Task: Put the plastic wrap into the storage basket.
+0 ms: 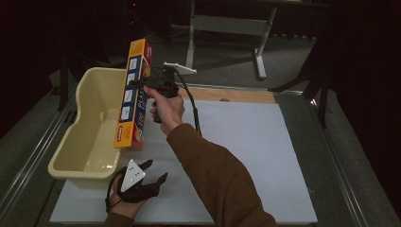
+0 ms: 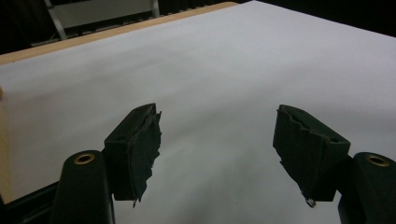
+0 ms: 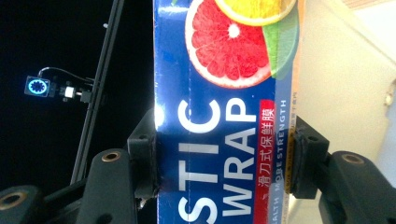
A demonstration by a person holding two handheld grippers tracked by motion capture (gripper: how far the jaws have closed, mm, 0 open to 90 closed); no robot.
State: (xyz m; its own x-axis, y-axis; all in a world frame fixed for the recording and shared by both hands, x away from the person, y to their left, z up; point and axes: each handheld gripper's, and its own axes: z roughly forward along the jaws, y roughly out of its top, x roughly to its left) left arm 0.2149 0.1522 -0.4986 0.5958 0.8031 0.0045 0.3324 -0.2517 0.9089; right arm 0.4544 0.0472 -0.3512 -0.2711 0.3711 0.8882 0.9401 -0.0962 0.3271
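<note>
Nearest the cam in the high view: your left gripper [image 1: 153, 171], low at the front edge of the white mat [image 1: 246, 151], grey plate on top. Its jaws stand wide apart w/ nothing between them; in the left gripper view you see only bare mat [image 2: 224, 70] past the torn black pads [image 2: 140, 149].

Your right gripper [image 1: 147, 82] is clamped on the plastic wrap box [image 1: 135, 94]. The box is long and narrow, stood on end and tilted a bit, top leaning away from you. Outer face is orange/yellow w/ a column of small white pics, a red end panel low down. In the right gripper view the face toward the cam is dark blue [image 3: 224, 116] w/ big white letters "STIC WRAP", a red strip of small print beside them, and cut grapefruit and citrus slices printed at the top.

Rel. to the right gripper: the box sits square between the jaws, one pad on each long edge, gripped in its upper half, so most of its length hangs below the gripper. The box is in the air, off the mat.

The cream plastic tub [image 1: 90, 123] sits just beyond the box, on the far side from your right hand [image 1: 165, 109]; the box's lower end hangs over the tub's near rim. Your left gripper sits just in front of the tub's near corner, well below the right one.
</note>
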